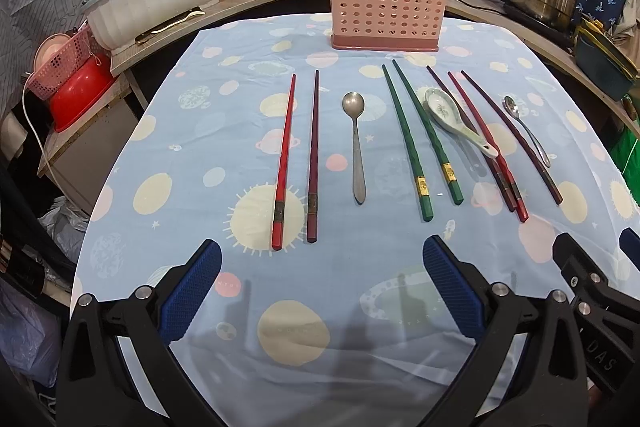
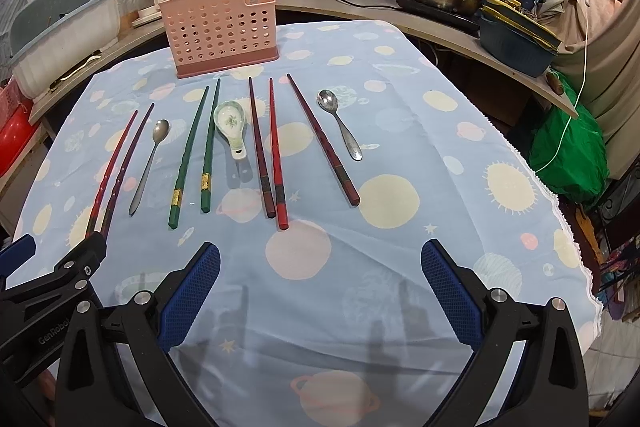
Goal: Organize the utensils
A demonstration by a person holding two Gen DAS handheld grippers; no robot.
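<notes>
While both tongs hang above the near edge of the counter (image 1: 132, 131) with nothing between their blue pads, no utensil is taken yet, so I judge the step in hand is the first reach. The left tongs (image 1: 322, 287) are spread wide, and the right tongs (image 2: 320, 287) are spread wide too.

Straight ahead of the left tongs lie a red chopstick (image 1: 285, 163), a dark maroon chopstick (image 1: 313, 157) and a long steel spoon (image 1: 355, 147). Further to their right lies the green chopstick pair (image 1: 424, 143), which is ahead and a little left of the right tongs. Ahead of the right tongs are the ceramic soup spoon (image 2: 231, 125), three more red and maroon chopsticks (image 2: 274, 155) and a short steel spoon (image 2: 340, 125). Behind all of them, far from both tongs, stands the pink perforated holder (image 1: 386, 7).

Every utensil has its long axis running away from the tongs toward the holder. The chopsticks point their thin tips to the holder and their thick ends to the tongs; the spoons have bowls far, handles near.

To do it well, I would close the tongs across the thick near end of one chopstick, not along it, and take one piece only, because the neighbours lie just beside.
</notes>
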